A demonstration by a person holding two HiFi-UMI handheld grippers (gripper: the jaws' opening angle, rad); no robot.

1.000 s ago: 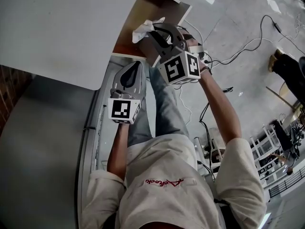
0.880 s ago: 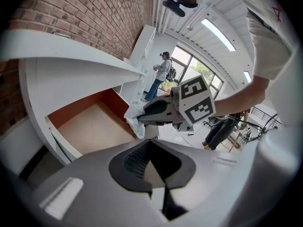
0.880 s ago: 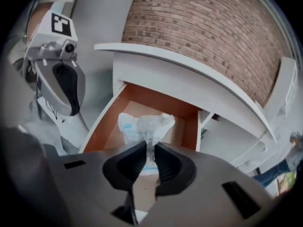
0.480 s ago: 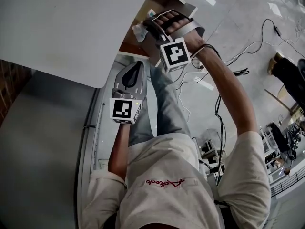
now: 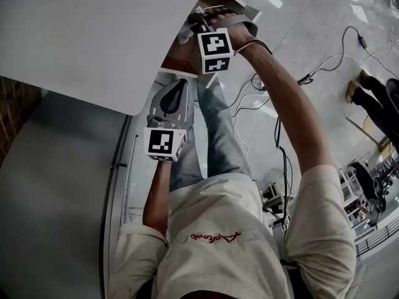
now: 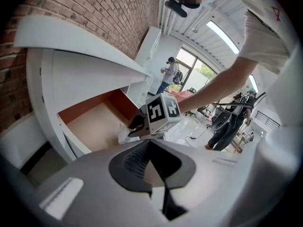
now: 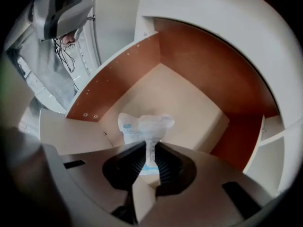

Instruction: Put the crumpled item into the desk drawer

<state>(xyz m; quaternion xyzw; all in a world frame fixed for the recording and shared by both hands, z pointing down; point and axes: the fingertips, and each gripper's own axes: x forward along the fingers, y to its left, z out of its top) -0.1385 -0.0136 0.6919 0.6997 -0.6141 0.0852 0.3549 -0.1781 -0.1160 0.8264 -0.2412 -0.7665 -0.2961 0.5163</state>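
The crumpled item is a white plastic wrapper with blue print. My right gripper is shut on its lower end and holds it over the pale bottom of the open desk drawer. In the head view the right gripper reaches into the drawer under the white desk top, and only a bit of the wrapper shows. My left gripper hangs just in front of the drawer, shut and holding nothing. From the left gripper view, the wrapper sits at the drawer's front corner.
The drawer has brown side walls and a white front panel. Cables trail over the grey floor to the right. A brick wall rises behind the desk. A person stands far off by a window.
My right gripper has moved forward and deeper into the drawer with the wrapper in it. The left gripper has stayed where it was.
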